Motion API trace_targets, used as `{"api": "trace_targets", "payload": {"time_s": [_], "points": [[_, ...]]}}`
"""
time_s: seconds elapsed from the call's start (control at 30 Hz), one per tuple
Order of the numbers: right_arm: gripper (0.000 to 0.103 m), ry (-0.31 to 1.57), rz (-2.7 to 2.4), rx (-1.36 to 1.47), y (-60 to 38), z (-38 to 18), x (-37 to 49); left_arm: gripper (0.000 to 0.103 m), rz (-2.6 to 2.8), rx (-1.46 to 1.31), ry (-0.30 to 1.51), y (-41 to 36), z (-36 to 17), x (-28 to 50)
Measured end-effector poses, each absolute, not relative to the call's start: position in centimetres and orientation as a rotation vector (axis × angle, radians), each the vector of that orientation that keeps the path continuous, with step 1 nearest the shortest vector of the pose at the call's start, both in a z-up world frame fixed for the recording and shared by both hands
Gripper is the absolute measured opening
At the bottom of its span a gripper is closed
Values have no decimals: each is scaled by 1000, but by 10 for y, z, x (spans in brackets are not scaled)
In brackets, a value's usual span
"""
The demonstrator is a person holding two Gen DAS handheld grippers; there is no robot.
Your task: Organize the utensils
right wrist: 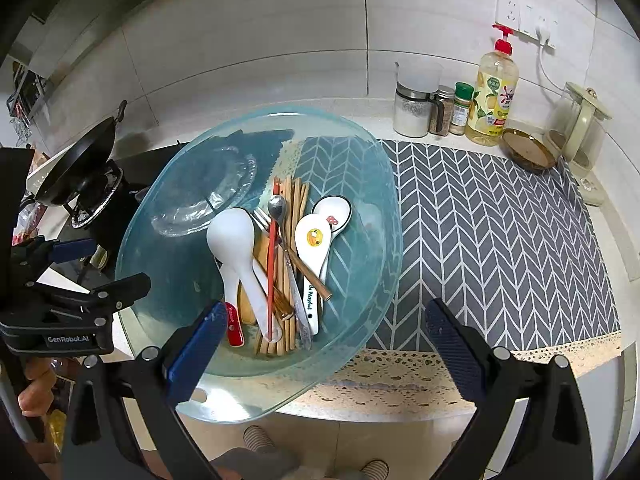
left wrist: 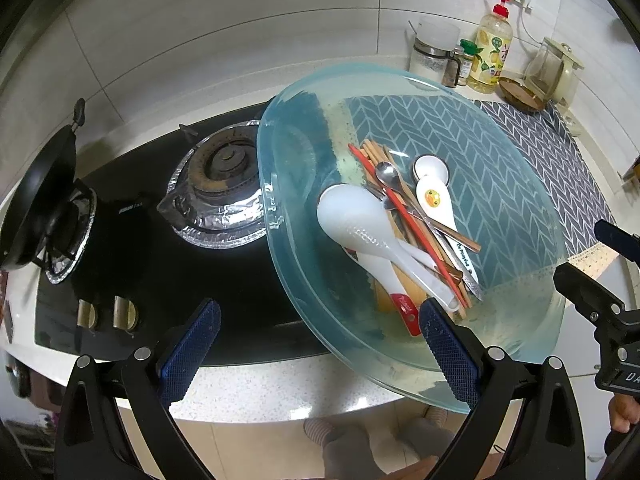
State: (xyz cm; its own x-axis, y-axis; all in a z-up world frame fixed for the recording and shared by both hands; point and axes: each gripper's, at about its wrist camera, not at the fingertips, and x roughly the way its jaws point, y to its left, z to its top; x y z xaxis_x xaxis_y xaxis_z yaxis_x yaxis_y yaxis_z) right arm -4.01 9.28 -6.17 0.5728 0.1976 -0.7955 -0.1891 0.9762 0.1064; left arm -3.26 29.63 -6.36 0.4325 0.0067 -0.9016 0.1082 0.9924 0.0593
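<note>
My left gripper has its jaws spread wide with nothing between them; its right blue pad sits over the near rim of the pale blue glass bowl, though I cannot tell whether it touches. My right gripper is likewise spread and empty, hovering above the bowl's near edge, with its left pad over the rim.

The bowl rests on the worktop, partly on the grey herringbone mat and partly overhanging the black gas hob towards 9 o'clock. The utensils lie heaped in its bottom. A large white rice paddle with a red handle end lies at the 9 o'clock side of the heap. A bundle of wooden chopsticks points towards 12 o'clock, and a single red chopstick lies across them. A metal spoon and a fork are in the middle. Two white ceramic spoons sit on the 3 o'clock side: one with a yellow cartoon print, and one just behind it with a dark rim.

A black wok stands on the far burner at 9 o'clock. Along the wall at 1 o'clock are jars, a yellow pump bottle, a brown dish and a glass kettle.
</note>
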Motion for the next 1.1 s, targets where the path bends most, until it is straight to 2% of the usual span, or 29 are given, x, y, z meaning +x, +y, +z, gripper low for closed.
{"api": "trace_targets", "payload": {"time_s": [1.1], "points": [[96,941,229,6,92,-64,-34,99,-72,117,1132,295,-67,-26]]}}
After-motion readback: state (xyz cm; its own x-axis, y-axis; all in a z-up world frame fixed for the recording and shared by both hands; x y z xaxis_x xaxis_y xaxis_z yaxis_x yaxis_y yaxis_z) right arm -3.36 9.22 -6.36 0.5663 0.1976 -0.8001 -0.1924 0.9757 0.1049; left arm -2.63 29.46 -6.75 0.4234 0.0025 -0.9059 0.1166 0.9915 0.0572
